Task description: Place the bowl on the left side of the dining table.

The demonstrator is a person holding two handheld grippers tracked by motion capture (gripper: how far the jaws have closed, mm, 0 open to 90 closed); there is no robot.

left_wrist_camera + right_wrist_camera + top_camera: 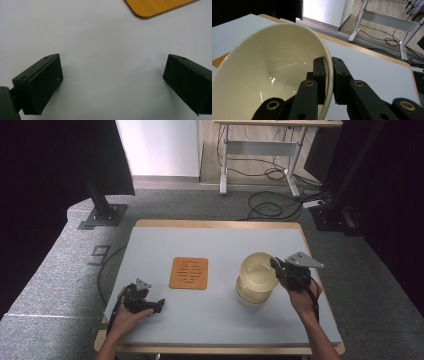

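A cream bowl [255,268] hangs tilted over the right side of the table, with my right gripper [276,265] shut on its right rim. In the right gripper view the bowl [274,67] has its rim pinched between the two jaws of that gripper [328,62]. Directly beneath it a second cream bowl [250,297] sits on the table. My left gripper [159,303] rests near the front left edge. Its jaws stand wide open in the left gripper view [112,80], with bare table between them.
An orange slotted mat [188,273] lies at the middle of the grey table [220,240]; its corner [160,7] lies ahead of the left jaws. Beyond the table's far edge are a desk frame [260,150], floor cables [272,205] and black stand bases [102,215].
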